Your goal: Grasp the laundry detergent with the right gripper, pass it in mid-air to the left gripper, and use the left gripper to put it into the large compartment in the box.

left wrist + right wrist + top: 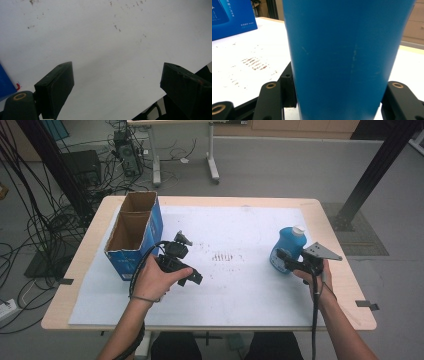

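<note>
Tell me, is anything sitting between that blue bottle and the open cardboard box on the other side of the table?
Partly. The blue bottle, gripped by the right gripper, stands on the white mat. Between it and the cardboard box the mat is bare apart from brown smudges, but the left gripper, fingers open, hovers right beside the box.

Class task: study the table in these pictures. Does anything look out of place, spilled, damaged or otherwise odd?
Only the white sheet stands out: a patch of brownish smudges marks its middle, like old stains, not a fresh spill. The blue bottle stands upright, capped, in the right gripper. The open cardboard box sits intact at the left.
</note>
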A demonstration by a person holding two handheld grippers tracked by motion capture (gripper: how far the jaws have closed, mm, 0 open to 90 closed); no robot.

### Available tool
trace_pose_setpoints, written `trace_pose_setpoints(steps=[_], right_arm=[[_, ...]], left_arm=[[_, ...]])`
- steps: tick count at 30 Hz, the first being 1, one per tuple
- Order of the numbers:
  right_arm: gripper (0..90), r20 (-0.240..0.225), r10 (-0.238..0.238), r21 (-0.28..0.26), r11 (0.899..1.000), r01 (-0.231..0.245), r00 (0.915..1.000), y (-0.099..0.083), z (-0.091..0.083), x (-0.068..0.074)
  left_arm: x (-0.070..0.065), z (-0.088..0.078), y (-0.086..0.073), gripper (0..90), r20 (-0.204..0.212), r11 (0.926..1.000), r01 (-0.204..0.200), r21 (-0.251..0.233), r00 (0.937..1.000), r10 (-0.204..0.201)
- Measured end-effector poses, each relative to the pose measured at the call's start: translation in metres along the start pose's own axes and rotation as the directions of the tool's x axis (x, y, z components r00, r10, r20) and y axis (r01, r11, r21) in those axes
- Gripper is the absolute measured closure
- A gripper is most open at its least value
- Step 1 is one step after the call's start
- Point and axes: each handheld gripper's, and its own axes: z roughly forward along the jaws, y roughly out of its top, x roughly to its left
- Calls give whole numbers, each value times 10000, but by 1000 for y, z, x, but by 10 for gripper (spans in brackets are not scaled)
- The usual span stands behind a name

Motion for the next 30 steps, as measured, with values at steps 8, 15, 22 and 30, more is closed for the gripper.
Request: trace_pose_setpoints(steps=[8,15,22,30], right_arm=[[441,-34,-14,-26,10000,14,10000,0,0,-1],[442,-39,-42,-79,10000,42,10000,-1,0,-1],[442,-53,-85,-93,9999,84,10000,-1,0,-1],[442,-55,-55,-91,9999,55,10000,-1,0,-1]], left_arm=[[0,0,-1,121,-8,10000,9,-6,10000,-9],[0,-1,0,121,-23,10000,-23,16,10000,23],[0,-1,0,121,-27,10000,-22,19,10000,22],[0,-1,0,122,-32,10000,-25,14,10000,25]])
